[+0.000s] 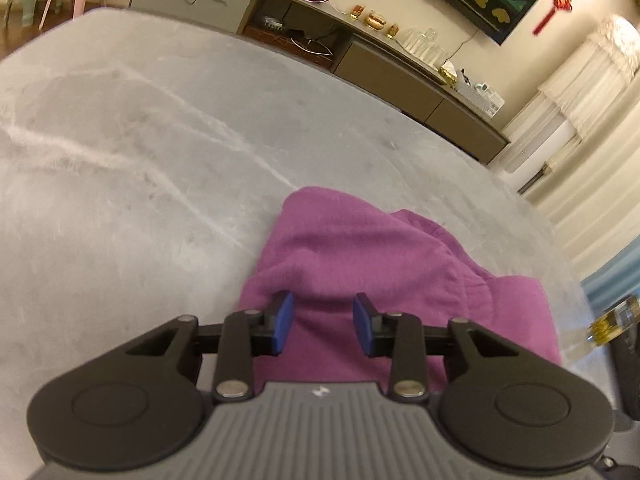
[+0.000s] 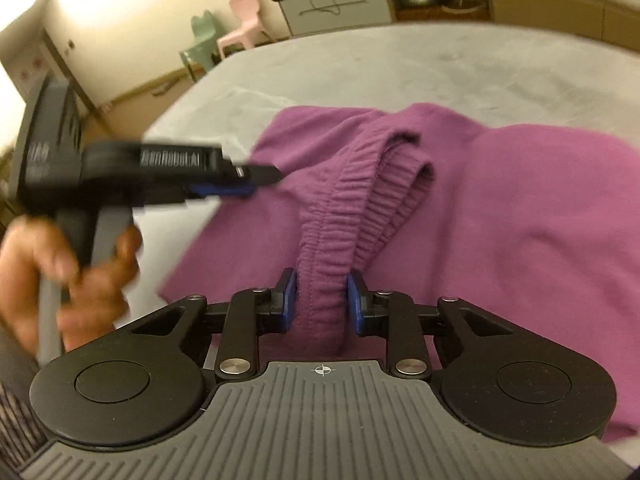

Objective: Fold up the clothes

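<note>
Waistband [image 2: 320, 276] sits between parted right tongs [image 2: 322, 300]; left tongs [image 1: 322, 322] gape above purple cloth [image 1: 360, 248].

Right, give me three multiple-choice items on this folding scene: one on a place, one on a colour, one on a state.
1. Where does the garment lie?
A. on a grey surface
B. on a pink chair
C. on the floor

2. What colour are the tongs' pads?
A. red
B. blue
C. white

3. What sits between the right tongs?
A. nothing
B. a bare sleeve
C. the gathered elastic waistband

Answers: 1 A, the purple cloth rests on the grey surface. 2 B, both pads show blue. 3 C, the ribbed band runs between the pads; the left tongs stand open.
</note>
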